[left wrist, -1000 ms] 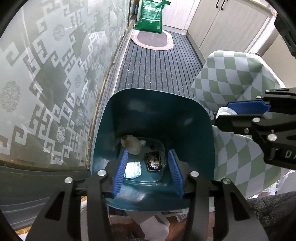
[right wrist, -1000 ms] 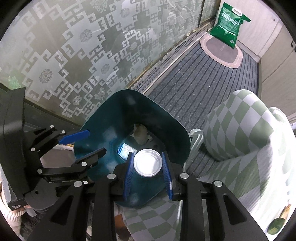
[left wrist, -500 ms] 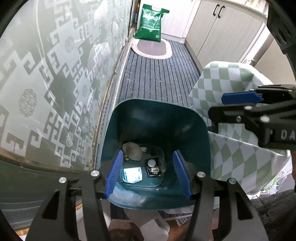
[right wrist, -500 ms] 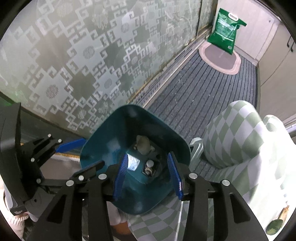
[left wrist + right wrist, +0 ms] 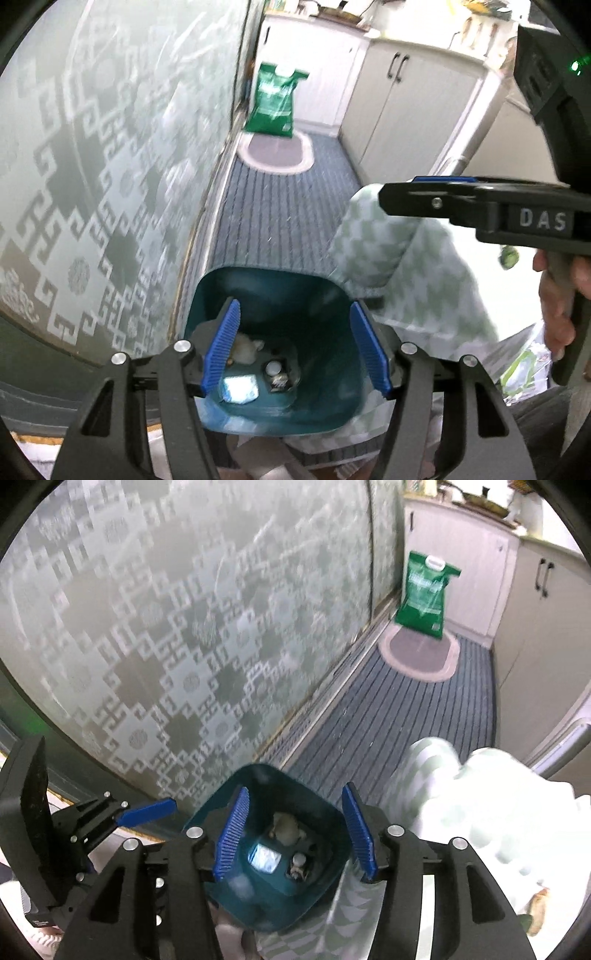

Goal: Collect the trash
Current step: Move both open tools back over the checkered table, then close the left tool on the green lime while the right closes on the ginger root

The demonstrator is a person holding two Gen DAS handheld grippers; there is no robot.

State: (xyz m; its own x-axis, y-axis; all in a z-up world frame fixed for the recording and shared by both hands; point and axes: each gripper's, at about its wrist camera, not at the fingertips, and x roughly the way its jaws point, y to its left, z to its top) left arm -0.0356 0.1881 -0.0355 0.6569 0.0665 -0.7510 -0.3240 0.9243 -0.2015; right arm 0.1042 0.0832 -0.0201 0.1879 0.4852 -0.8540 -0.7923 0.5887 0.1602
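Both claws hang empty over the dark teal plastic trash bin (image 5: pixel 275 295), mouth facing up; jaws have just been opening, nothing between them. Left claw (image 5: pixel 293 349) wide; right claw (image 5: pixel 295 836) about as wide. Only the left view shows a hand (image 5: pixel 561 295) gripping the right tool. Inside: white bottle cap (image 5: pixel 273 367), crumpled tissue (image 5: pixel 286 827), shiny wrapper (image 5: pixel 264 856). Green-checked cloth (image 5: pixel 399 266) touches the bin's right side; frosted patterned glass door (image 5: pixel 184 627) left, green bag (image 5: pixel 424 594) far.

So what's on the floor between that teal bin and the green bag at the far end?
Striped grey carpet, then an oval mat under the green bag; nothing else between it and the teal plastic bin, right wrist view.
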